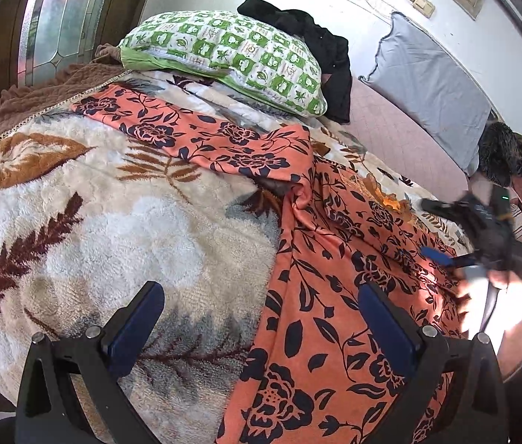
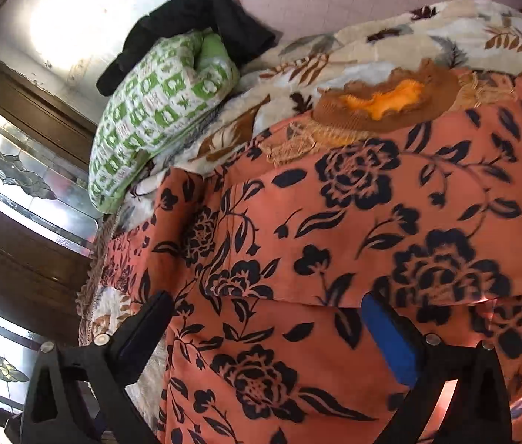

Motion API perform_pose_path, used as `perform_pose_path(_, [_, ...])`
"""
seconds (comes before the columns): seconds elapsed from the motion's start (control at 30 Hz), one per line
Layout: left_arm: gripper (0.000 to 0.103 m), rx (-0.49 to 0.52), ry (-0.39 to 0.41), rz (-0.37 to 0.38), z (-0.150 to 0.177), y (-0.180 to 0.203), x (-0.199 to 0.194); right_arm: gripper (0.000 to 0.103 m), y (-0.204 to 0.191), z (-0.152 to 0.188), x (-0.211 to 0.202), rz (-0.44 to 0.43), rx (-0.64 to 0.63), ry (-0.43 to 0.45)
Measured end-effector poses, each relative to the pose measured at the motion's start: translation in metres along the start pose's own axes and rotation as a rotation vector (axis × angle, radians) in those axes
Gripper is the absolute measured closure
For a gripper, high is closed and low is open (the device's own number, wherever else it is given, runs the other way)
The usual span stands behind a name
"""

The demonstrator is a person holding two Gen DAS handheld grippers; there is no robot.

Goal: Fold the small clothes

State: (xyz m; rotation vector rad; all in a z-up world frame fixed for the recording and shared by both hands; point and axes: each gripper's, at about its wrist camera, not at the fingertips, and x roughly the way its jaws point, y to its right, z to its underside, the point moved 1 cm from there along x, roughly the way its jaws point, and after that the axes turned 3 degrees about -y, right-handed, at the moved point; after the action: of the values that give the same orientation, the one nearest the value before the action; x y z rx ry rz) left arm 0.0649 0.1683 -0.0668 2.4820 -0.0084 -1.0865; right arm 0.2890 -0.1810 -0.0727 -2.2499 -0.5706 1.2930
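Observation:
An orange garment with a dark floral print [image 1: 320, 296] lies spread on a leaf-patterned fleece blanket [image 1: 94, 222], one long part reaching back left toward the pillow. My left gripper [image 1: 261, 318] is open and empty, just above the garment's near left edge. The right gripper [image 1: 442, 255] shows blurred at the garment's right edge, held by a hand. In the right wrist view the garment [image 2: 335, 259] fills the frame and my right gripper [image 2: 268, 333] is open, close over the cloth. An orange-and-brown crocheted piece [image 2: 383, 103] lies beyond the garment.
A green-and-white checked pillow [image 1: 224, 59] and a black garment [image 1: 316, 44] lie at the back of the bed. A grey pillow [image 1: 431, 85] leans on the right wall, with a dark furry item [image 1: 501, 155] below it. A stained-glass wardrobe door [image 1: 61, 14] stands at left.

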Motion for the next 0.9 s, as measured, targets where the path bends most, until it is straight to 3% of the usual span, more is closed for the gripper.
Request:
perform_pose_path(0.13, [0.0, 0.001, 0.005, -0.023, -0.002, 0.0, 0.002, 0.0, 0.061, -0.031, -0.059, 0.045, 0.086, 0.112])
perform_pose_path(0.23, [0.0, -0.053, 0.013, -0.005, -0.01, -0.008, -0.001, 0.0, 0.154, -0.031, -0.067, 0.197, 0.293, 0.108])
perform_pose_path(0.27, [0.0, -0.073, 0.013, 0.003, -0.015, -0.011, -0.001, 0.002, 0.18, -0.024, -0.07, 0.136, 0.37, 0.106])
perform_pose_path(0.3, [0.0, -0.09, 0.016, 0.017, -0.022, -0.016, -0.002, 0.002, 0.187, -0.021, -0.084, 0.043, 0.395, 0.163])
perform_pose_path(0.47, [0.0, -0.234, 0.059, 0.062, -0.086, -0.062, 0.008, 0.002, 0.135, 0.004, -0.131, -0.114, 0.249, 0.217])
perform_pose_path(0.57, [0.0, -0.336, 0.074, 0.052, -0.131, -0.101, 0.029, 0.002, 0.108, 0.044, -0.14, -0.095, 0.117, 0.201])
perform_pose_path(0.67, [0.0, -0.458, 0.05, 0.015, -0.169, -0.147, 0.064, 0.002, 0.115, 0.081, -0.131, -0.066, 0.09, 0.135])
perform_pose_path(0.77, [0.001, -0.554, 0.032, -0.065, -0.189, -0.184, 0.095, 0.002, 0.122, 0.087, -0.116, -0.049, 0.093, 0.108])
perform_pose_path(0.9, [0.003, -0.626, 0.034, -0.079, -0.194, -0.208, 0.113, 0.002, 0.124, 0.079, -0.113, -0.055, 0.088, 0.129])
